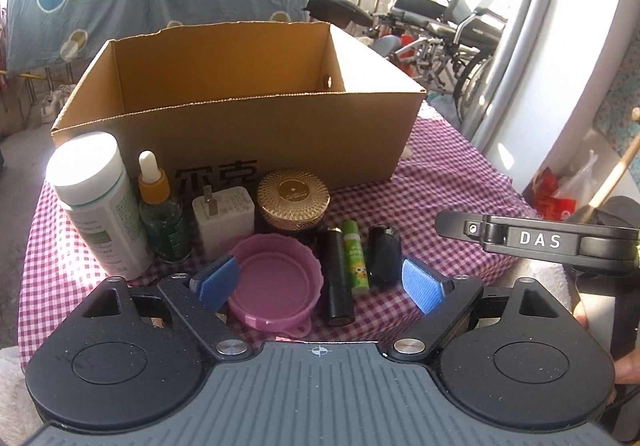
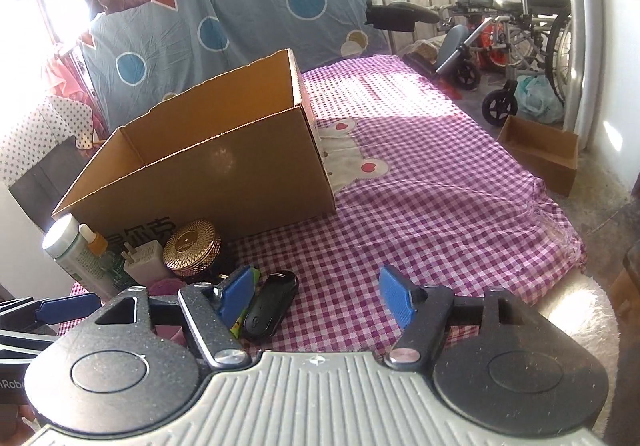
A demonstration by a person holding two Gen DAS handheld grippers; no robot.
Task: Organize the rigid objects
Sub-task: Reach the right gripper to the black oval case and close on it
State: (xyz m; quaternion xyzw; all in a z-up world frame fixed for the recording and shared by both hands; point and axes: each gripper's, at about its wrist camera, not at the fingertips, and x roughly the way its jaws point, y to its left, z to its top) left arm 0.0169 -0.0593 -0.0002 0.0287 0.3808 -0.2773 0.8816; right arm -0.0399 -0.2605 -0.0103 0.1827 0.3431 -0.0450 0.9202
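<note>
An open cardboard box [image 1: 280, 138] stands on the checked cloth, also in the right wrist view [image 2: 208, 182]. In front of it stand a white bottle [image 1: 96, 202], a dropper bottle [image 1: 160, 214], a white charger [image 1: 224, 218] and a gold-lidded jar [image 1: 293, 202]. A pink lid [image 1: 276, 282], a black tube [image 1: 338, 278], a green lip balm [image 1: 355, 258] and a black oval object [image 1: 384, 254] lie nearer. My left gripper [image 1: 320, 282] is open, its jaws either side of these. My right gripper [image 2: 318, 296] is open and empty, beside the black oval object [image 2: 270, 304].
The purple checked cloth [image 2: 420, 186] covers the table to the right of the box. A wheelchair [image 2: 516, 26] and a small cardboard box [image 2: 540, 152] stand on the floor at the right. A patterned sheet [image 2: 240, 18] hangs behind the table.
</note>
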